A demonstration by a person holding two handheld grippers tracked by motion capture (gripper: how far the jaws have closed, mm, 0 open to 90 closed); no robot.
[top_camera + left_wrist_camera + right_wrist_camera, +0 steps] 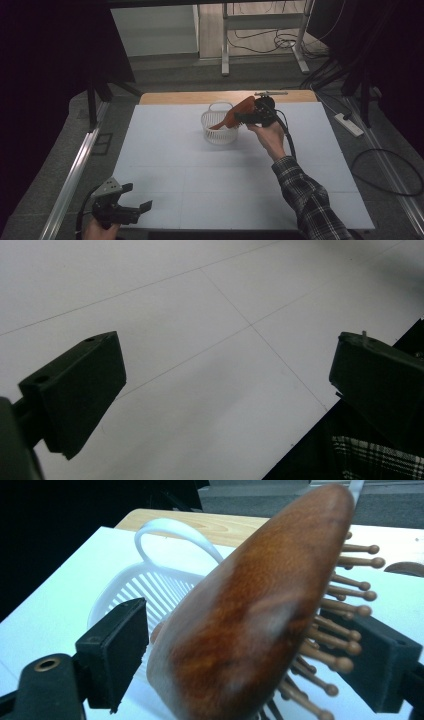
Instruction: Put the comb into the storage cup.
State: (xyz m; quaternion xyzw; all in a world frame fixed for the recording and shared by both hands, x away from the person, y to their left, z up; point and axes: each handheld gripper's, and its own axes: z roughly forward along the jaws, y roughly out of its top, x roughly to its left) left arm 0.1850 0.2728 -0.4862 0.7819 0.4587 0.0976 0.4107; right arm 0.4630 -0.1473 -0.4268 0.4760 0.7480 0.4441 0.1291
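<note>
- Wooden hairbrush [260,605] sits between the jaws of your right tool [250,118], its handle end angled down into the white basket [212,131] at the far middle of the worktop [240,185].
- Your right tool's jaws stand spread: the left pad is clear of the smooth back, while the right pad is just at the bristle tips, where I cannot tell whether it touches.
- Judging by that gap, the step in hand is the release. Let the brush settle against the basket rim before you draw back.
- Pull the tool straight back along its own line, so the right pad does not snag the bristles and tip the light basket.
- Your left tool [131,204] hangs spread and empty over the near left corner; leave it there.
</note>
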